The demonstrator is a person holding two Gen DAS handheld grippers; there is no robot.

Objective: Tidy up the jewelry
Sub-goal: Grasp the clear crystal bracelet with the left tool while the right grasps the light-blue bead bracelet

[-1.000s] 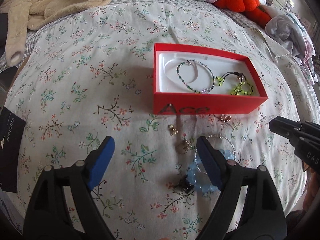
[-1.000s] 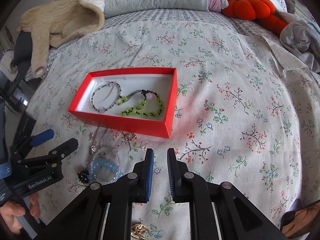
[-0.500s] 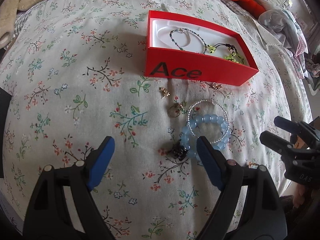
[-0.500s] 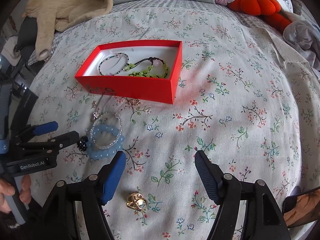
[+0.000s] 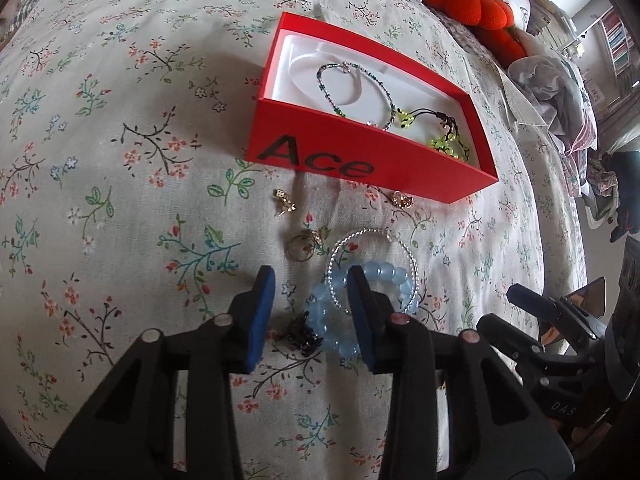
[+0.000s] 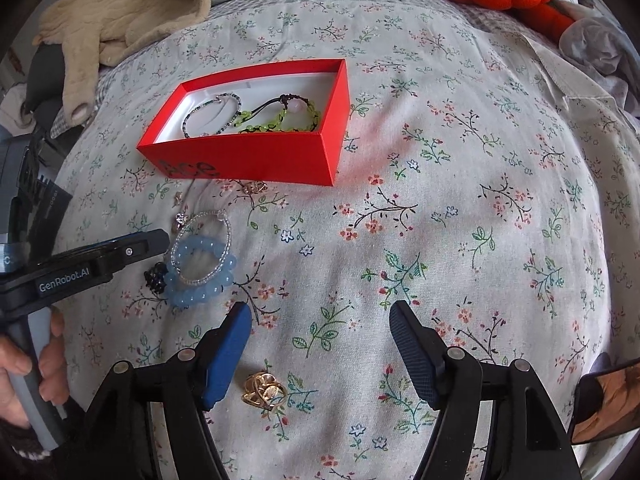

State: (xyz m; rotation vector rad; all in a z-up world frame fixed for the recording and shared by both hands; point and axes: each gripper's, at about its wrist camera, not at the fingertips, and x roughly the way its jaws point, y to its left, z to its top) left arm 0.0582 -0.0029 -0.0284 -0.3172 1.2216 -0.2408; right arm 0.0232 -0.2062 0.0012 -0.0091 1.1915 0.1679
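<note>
The blue bead bracelet (image 5: 362, 312) lies on the bedspread (image 5: 120, 168) at your left gripper (image 5: 310, 308), whose jaws have just been closing and now stand partly open, one finger across the beads and the small black piece (image 5: 301, 334) between the pads, nothing clamped yet. You look to be at the pick-up step: get both pads onto the bracelet, squeeze, then carry it ahead to the red box (image 5: 360, 160). Your right gripper (image 6: 320, 344) has been opening and hangs wide and empty over the gold ring (image 6: 264, 391)
</note>
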